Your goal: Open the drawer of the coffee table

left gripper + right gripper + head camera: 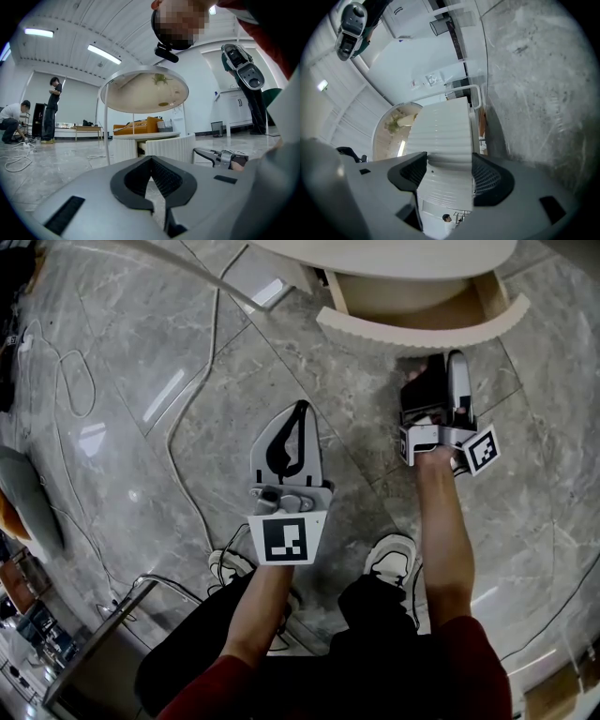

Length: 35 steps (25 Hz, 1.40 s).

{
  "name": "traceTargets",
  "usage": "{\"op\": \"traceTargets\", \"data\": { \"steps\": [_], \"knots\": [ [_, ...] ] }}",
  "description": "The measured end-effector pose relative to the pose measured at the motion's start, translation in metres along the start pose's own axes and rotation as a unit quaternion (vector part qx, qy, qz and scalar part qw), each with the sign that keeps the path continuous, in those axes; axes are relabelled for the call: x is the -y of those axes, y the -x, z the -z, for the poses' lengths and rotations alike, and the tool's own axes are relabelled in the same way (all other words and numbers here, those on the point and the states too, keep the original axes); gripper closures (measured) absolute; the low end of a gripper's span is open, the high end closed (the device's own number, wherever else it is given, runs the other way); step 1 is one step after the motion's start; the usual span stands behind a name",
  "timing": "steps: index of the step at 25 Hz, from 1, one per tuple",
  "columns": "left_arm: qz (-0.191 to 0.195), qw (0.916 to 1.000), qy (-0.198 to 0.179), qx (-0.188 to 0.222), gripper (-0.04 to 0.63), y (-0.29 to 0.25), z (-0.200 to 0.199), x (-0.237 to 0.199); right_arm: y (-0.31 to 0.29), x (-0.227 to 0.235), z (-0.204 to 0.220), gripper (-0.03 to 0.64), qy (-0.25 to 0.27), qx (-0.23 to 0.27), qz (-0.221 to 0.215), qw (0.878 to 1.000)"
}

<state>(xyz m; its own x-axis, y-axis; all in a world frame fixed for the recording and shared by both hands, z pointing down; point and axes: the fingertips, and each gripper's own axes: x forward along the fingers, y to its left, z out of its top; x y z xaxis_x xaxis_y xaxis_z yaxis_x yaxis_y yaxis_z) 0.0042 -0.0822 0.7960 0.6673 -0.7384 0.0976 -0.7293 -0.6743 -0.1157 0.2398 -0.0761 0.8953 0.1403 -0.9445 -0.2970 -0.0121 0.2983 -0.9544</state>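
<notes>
**Drawer front lying just ahead of our right jaws**

We are holding the right gripper (442, 369) just short of the cream, ribbed, curved drawer front (422, 334). The front is running crosswise to us and already standing out from the round cream coffee table (394, 254). The right jaws are gaping wide, gripping nothing. Our left gripper (298, 418) is hanging farther back, pinched together and empty.

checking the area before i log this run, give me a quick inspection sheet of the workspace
surface: grey marble floor, bare around the grippers
job's things: coffee table with its drawer pulled out; the part of the inside that shows looks empty
clutter: grey object at the floor's left edge, cannot tell what
grippers: left gripper shut, empty, over the floor; right gripper open, turned on its side, just before the drawer's ribbed front
cables: white cable across the floor, left of the table
surroundings: people and an orange sofa far off
</notes>
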Motion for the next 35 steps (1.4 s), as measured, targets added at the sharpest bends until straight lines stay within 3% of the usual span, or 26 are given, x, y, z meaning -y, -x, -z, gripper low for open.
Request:
{"op": "traceTargets", "data": {
  "steps": [19, 24, 35],
  "knots": [
    [0.001, 0.9999, 0.009, -0.006, 0.581, 0.014, 0.01, 0.013, 0.099, -0.03, 0.004, 0.321, -0.002, 0.012, 0.026, 1.0],
    [0.003, 0.9998, 0.014, -0.013, 0.581, 0.013, 0.015, 0.012, 0.115, -0.031, 0.005, 0.324, 0.004, 0.012, 0.048, 0.999],
    [0.01, 0.9996, 0.016, -0.023, 0.581, 0.018, 0.024, 0.017, 0.121, -0.033, 0.005, 0.327, -0.004, 0.013, 0.039, 0.999]
  ]
}}
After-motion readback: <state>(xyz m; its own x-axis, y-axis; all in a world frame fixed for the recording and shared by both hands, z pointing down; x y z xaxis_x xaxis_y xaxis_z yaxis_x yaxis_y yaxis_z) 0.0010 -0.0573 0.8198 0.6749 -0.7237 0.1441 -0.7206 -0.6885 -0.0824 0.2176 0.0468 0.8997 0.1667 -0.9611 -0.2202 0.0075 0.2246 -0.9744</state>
